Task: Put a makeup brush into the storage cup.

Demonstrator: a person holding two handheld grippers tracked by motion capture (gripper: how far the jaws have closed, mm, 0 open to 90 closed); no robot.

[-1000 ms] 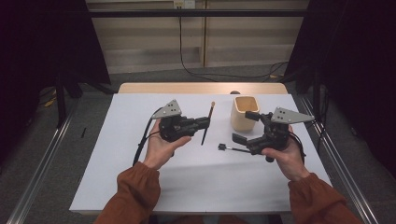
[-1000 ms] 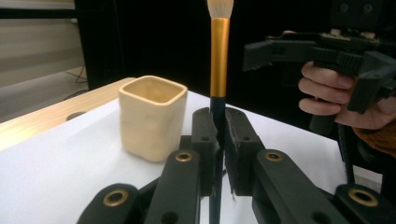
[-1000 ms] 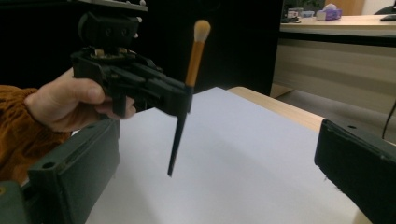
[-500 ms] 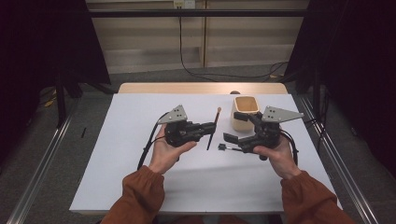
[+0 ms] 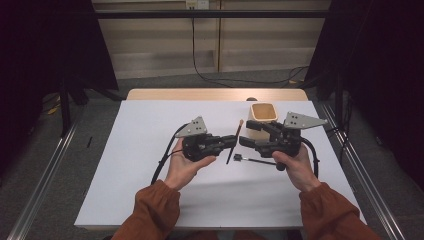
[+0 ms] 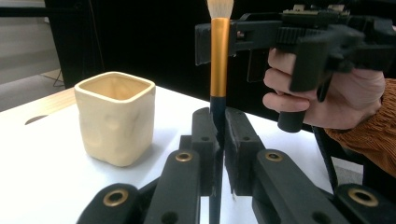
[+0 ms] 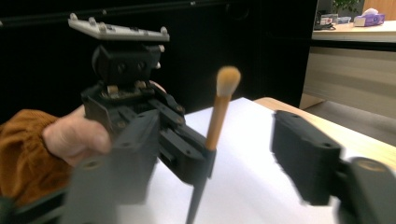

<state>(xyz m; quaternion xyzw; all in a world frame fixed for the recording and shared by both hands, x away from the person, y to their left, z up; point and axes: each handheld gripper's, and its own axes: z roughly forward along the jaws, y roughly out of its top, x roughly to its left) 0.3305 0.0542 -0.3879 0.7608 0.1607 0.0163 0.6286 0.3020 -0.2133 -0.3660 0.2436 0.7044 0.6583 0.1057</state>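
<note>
Left gripper (image 5: 232, 142) pinches the makeup brush (image 6: 218, 70) by its dark handle, bristles up, at 9 o'clock of the cup (image 5: 262, 117). Right gripper (image 5: 245, 141) jaws, just been closing, stand apart around the brush, not touching.

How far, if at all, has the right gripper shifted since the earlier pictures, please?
Yes. In the high view the right gripper has moved left, away from the cup toward the brush held by the left gripper.
</note>
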